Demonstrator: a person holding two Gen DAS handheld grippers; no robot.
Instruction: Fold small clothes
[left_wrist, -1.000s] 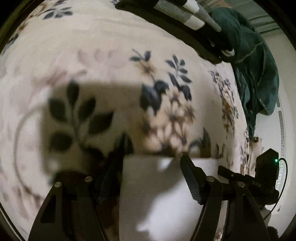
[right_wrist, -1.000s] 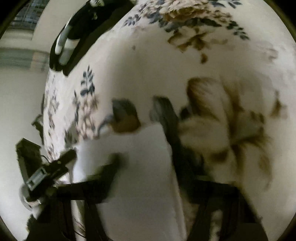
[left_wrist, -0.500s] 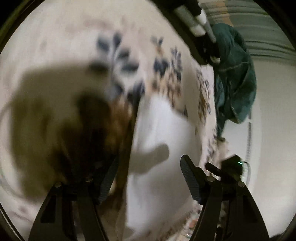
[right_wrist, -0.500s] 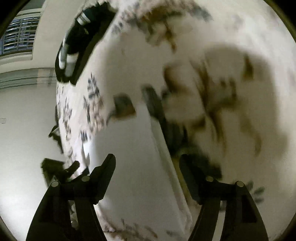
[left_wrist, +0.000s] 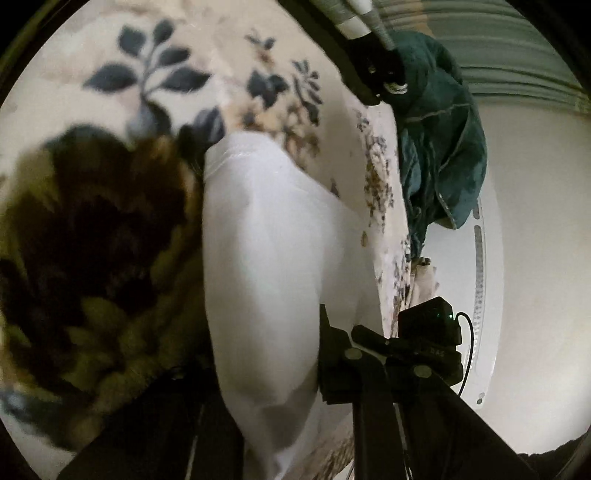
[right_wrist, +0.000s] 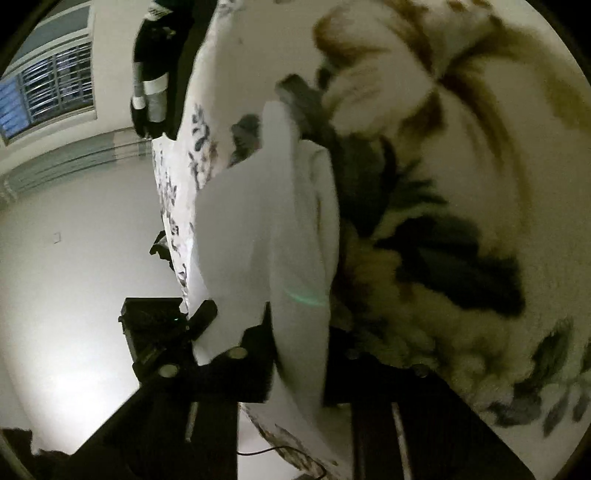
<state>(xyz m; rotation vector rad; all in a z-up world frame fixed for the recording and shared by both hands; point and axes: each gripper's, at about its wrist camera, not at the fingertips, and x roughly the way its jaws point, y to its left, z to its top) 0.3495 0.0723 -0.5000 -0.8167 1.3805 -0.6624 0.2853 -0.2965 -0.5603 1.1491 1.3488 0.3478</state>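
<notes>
One white garment (left_wrist: 266, 258) hangs lifted off the floral blanket (left_wrist: 155, 74), pinched by two grippers: the left gripper (left_wrist: 264, 373) and right gripper (right_wrist: 299, 354) each clamp its cloth. One dark green garment (left_wrist: 439, 122) hangs beyond the blanket's edge.

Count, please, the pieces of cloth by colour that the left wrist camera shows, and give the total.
White: 1, the white garment between the jaws of the left gripper.
Dark green: 1, the green cloth hanging at the bed's far edge.
Black with grey and white stripes: 1, the striped garment at the top.
Cream with flowers: 1, the floral blanket underneath.
Total: 4.
</notes>
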